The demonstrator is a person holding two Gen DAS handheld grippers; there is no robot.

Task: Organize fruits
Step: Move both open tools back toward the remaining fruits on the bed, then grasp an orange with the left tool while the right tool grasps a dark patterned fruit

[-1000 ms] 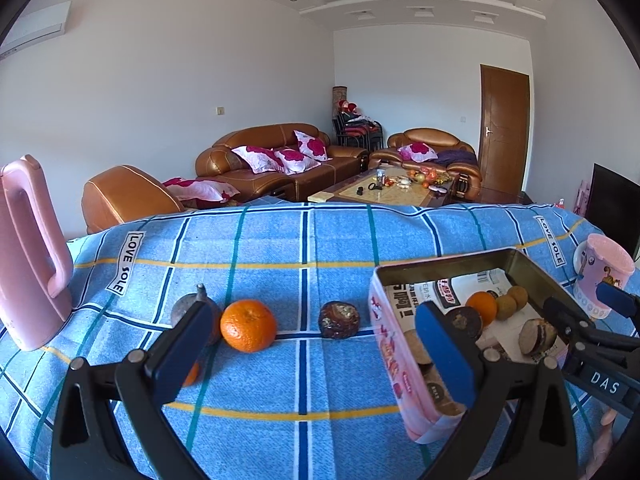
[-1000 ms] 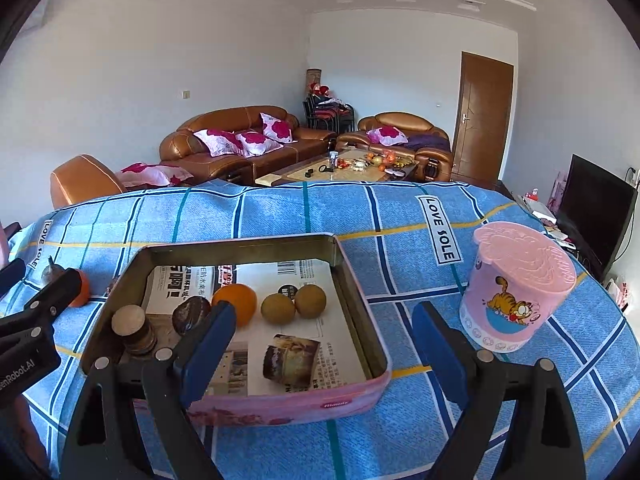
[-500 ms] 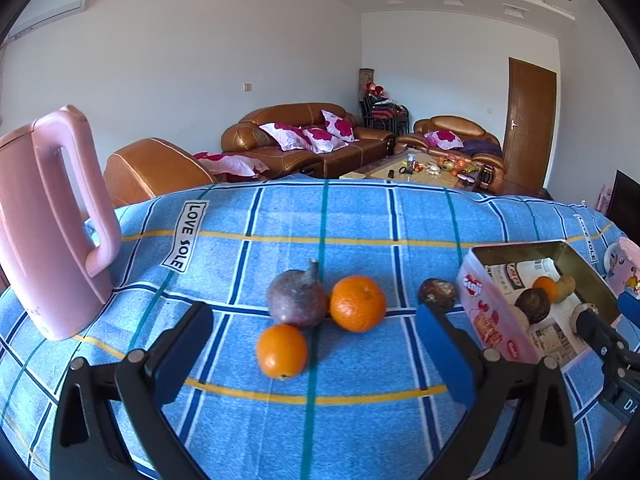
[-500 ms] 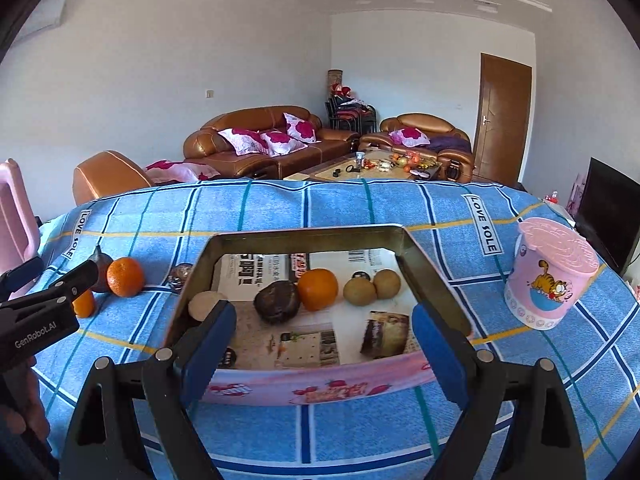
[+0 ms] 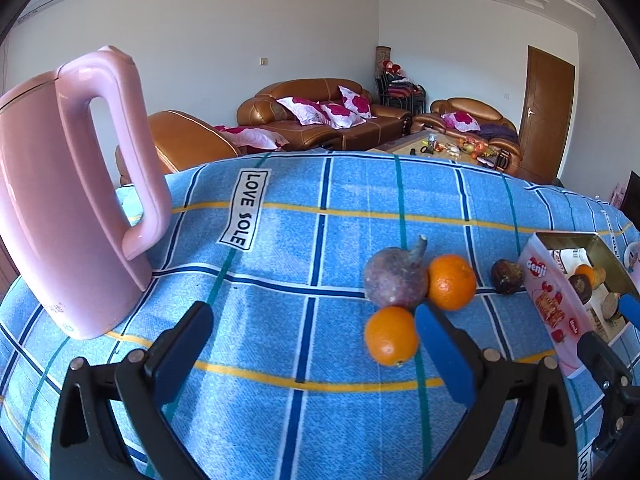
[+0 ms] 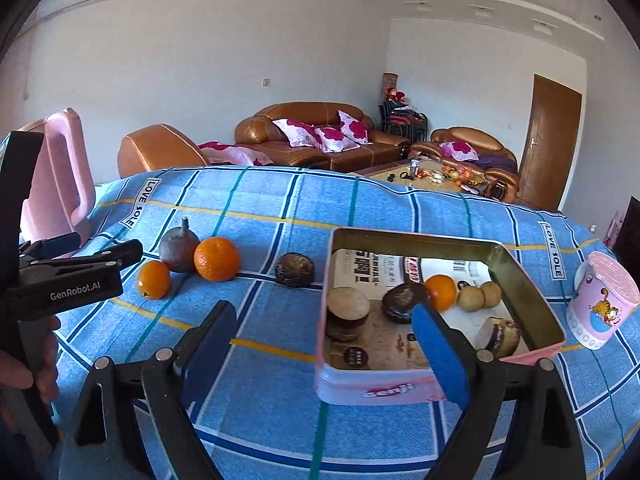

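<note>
On the blue checked tablecloth lie a small orange (image 5: 391,336) (image 6: 153,279), a purple fruit with a stem (image 5: 395,282) (image 6: 178,249), a larger orange (image 5: 452,282) (image 6: 217,259) and a dark wrinkled fruit (image 5: 507,277) (image 6: 294,269). A pink tin (image 6: 372,388) (image 5: 548,308) lined with newspaper holds several fruits, among them an orange (image 6: 440,292). My left gripper (image 5: 316,360) (image 6: 94,258) is open and empty, just left of the small orange. My right gripper (image 6: 328,356) is open and empty before the tin's near left corner.
A tall pink kettle (image 5: 68,200) (image 6: 60,184) stands at the table's left. A pink Garfield cup (image 6: 602,306) stands right of the tin. Sofas and a coffee table lie beyond the table's far edge.
Both grippers have swung left. The loose fruits have shifted right in the left view, and the tin has moved from the centre to the right in the right view. Both stay open.
</note>
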